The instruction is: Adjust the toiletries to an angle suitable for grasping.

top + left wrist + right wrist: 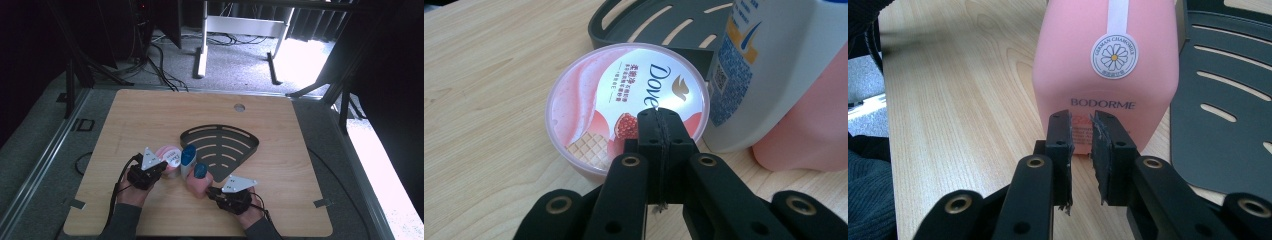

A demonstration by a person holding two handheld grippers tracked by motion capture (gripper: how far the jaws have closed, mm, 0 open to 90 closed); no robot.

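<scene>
A round pink Dove tub (169,156) (624,95) lies lid-up on the wooden table. My left gripper (161,168) (659,117) is shut, its pads pressed together with nothing between them, tips over the tub's near rim. Right of the tub stands a white bottle (187,159) (764,75) with a blue cap, then a pink BODORME bottle (196,184) (1105,50) (809,130). My right gripper (211,190) (1081,120) is shut down to a thin slit, empty, just short of the pink bottle's base. A dark grey fan-shaped rack (235,145) (1228,125) (649,25) lies behind them.
The table (150,115) has a small round hole (239,107) near its far edge. Bare wood lies to the left and far side of the rack. Cables and a desk frame sit on the floor beyond. A dark sleeve (863,190) shows at the left of the right gripper view.
</scene>
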